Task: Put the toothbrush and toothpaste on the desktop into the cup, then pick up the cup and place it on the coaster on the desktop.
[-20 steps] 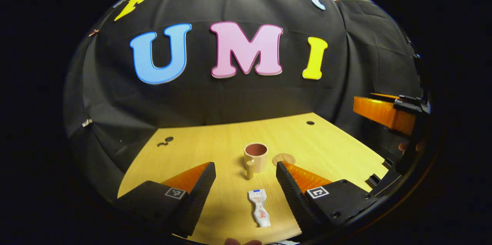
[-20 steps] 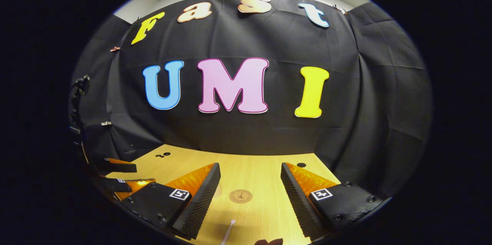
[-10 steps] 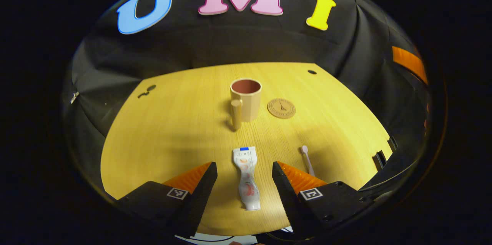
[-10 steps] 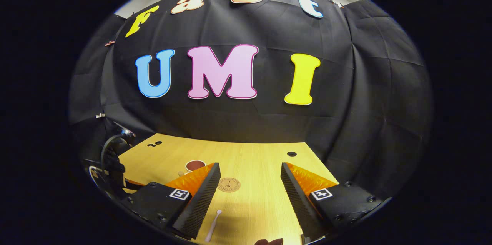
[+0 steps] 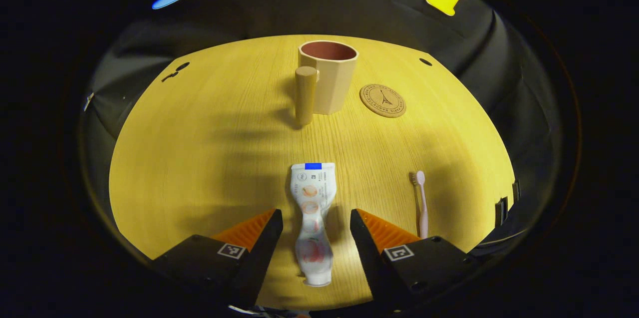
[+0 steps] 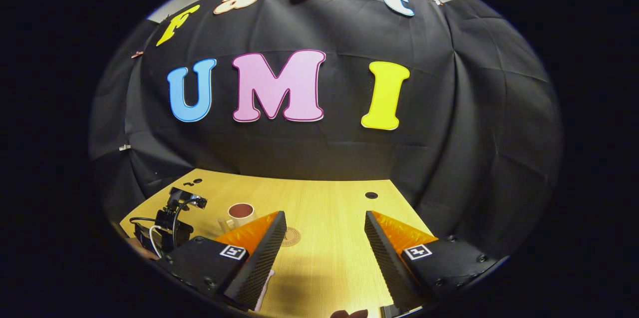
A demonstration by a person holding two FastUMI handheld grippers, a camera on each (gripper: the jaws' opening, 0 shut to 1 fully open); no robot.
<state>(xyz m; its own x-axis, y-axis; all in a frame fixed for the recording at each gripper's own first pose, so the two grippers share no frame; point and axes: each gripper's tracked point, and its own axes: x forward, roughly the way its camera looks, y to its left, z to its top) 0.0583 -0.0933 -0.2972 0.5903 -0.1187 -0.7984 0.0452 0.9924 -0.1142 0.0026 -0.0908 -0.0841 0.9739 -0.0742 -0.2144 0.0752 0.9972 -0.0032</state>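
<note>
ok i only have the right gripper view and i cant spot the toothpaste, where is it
observer: the toothpaste lies flat on the desktop, between the open fingers of the left gripper, with neither finger touching it.
operator: which way does it point
observer: cap end toward the left gripper, flat crimped end toward the cup.
operator: and how does the toothbrush sit
observer: the toothbrush lies to the right of the toothpaste in the left gripper view, apart from it, with its head toward the coaster.
</note>
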